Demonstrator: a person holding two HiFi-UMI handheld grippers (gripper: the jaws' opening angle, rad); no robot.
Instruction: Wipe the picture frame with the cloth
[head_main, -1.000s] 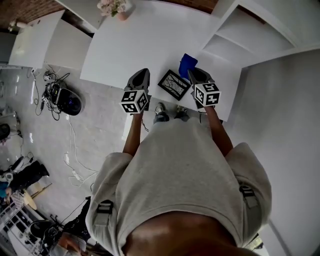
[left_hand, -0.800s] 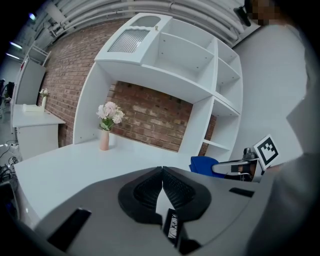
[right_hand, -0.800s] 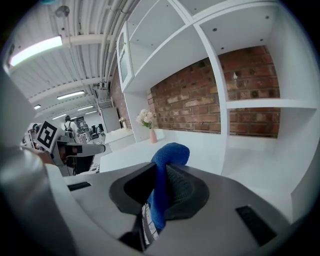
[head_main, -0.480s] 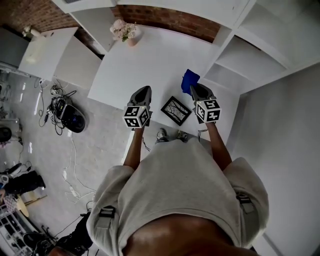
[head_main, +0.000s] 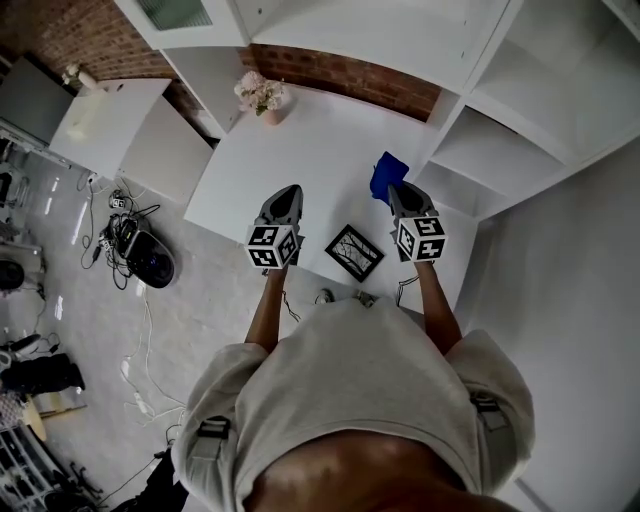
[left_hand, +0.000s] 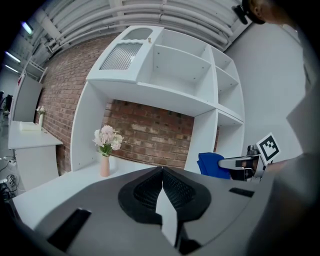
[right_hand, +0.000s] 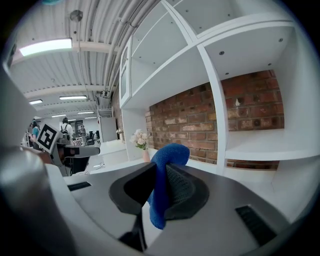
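Picture frame (head_main: 354, 252): flat on table (head_main: 300, 140), centre of head view, untouched. Cloth (head_main: 386, 170): blue, clamped in right gripper (head_main: 396, 190), upper right of it. Left gripper (head_main: 289, 192): jaws together, empty. Wiping judged not yet begun.

The picture frame (head_main: 354, 252) is lying flat on the white table (head_main: 300, 140), close to its near edge and turned diagonally to that edge. It is showing a black border around a pale picture with dark, branch-like lines. The cloth (right_hand: 170, 152) is blue and nubbly. It is hanging bunched between the jaws of the right gripper (head_main: 398, 192), which are pressing on it, with its folded top bulging above them. In the head view it is showing beyond the frame, not touching it.
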